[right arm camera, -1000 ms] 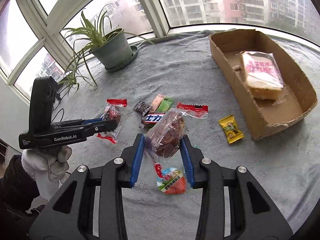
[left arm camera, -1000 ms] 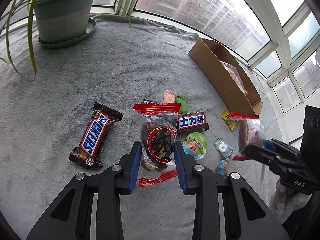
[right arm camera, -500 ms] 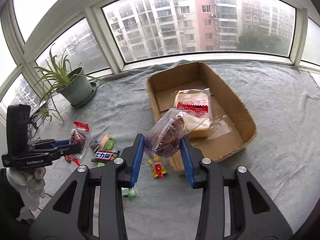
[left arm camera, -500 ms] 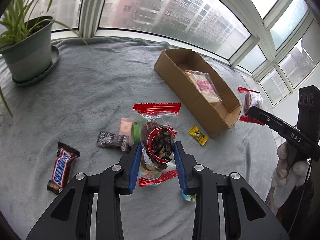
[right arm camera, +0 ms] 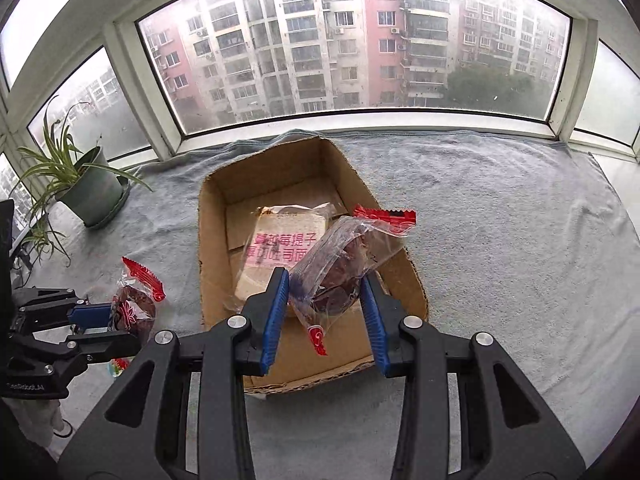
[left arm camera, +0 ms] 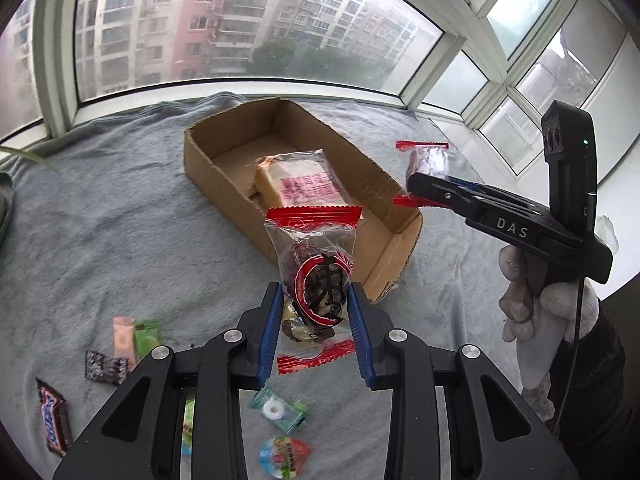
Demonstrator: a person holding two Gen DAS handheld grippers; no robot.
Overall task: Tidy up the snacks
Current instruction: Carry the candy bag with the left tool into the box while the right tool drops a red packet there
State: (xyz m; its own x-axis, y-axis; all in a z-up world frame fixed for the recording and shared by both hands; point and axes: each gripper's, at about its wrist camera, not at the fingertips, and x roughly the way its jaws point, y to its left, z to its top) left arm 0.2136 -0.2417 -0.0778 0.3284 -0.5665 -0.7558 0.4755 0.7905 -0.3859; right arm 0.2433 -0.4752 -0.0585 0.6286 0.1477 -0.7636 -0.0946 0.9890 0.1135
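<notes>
Two clear, red-edged snack packets are clamped, one per tool: we hold ours in the right gripper (right arm camera: 324,306) directly over the open brown cardboard box (right arm camera: 210,248), nearer than the left gripper (left arm camera: 314,330), short of its near corner.

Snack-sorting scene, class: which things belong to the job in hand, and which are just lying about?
Belongs to the job:
- brown cardboard box holding a clear-wrapped pale cake
- clear red-edged packet, gripped by the left gripper
- similar dark-filled packet, gripped by the right gripper
- loose small sweets and brown Snickers bar

Just lying about:
- green potted plant
- grey blanket
</notes>
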